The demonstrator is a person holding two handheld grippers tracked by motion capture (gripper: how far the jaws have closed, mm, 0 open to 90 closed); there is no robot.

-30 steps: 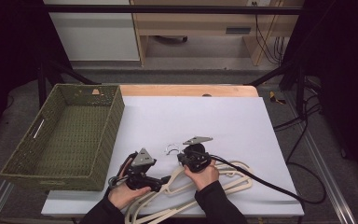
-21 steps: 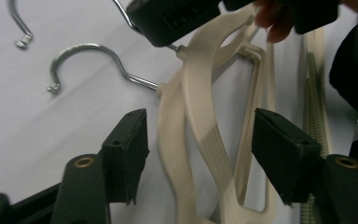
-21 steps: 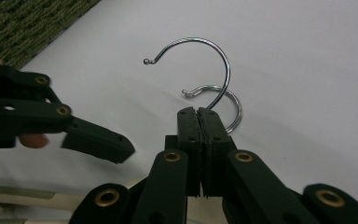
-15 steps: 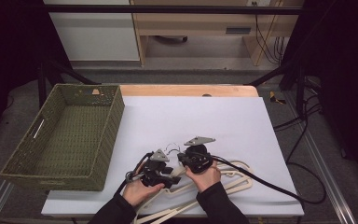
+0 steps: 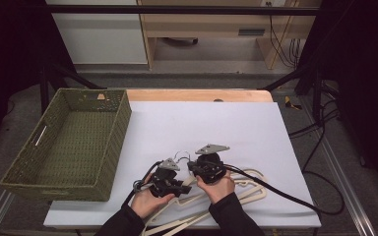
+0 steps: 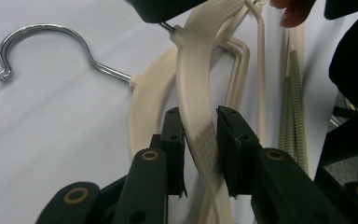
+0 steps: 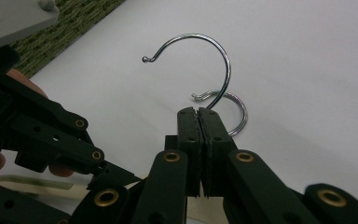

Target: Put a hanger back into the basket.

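At the far left I see the green woven basket (image 5: 69, 142) resting on the white worktop (image 5: 211, 128), well apart from my hands. Next comes my left gripper (image 5: 179, 187), low near the front edge; in the left gripper view its jaws are spread either side of a cream hanger arm (image 6: 196, 107), the left pad touching it and a small gap showing on the right. A second cream hanger (image 6: 144, 107) lies beneath, its chrome hook (image 6: 37, 44) flat on the sheet. Just to the right, my right gripper (image 5: 191, 166) is pressed together on the stem of the upper hanger's hook (image 7: 205, 60), which stands lifted above the lower hook (image 7: 228, 112). The hangers' cream bodies (image 5: 248, 189) lie to the right, under my right hand (image 5: 220, 184).
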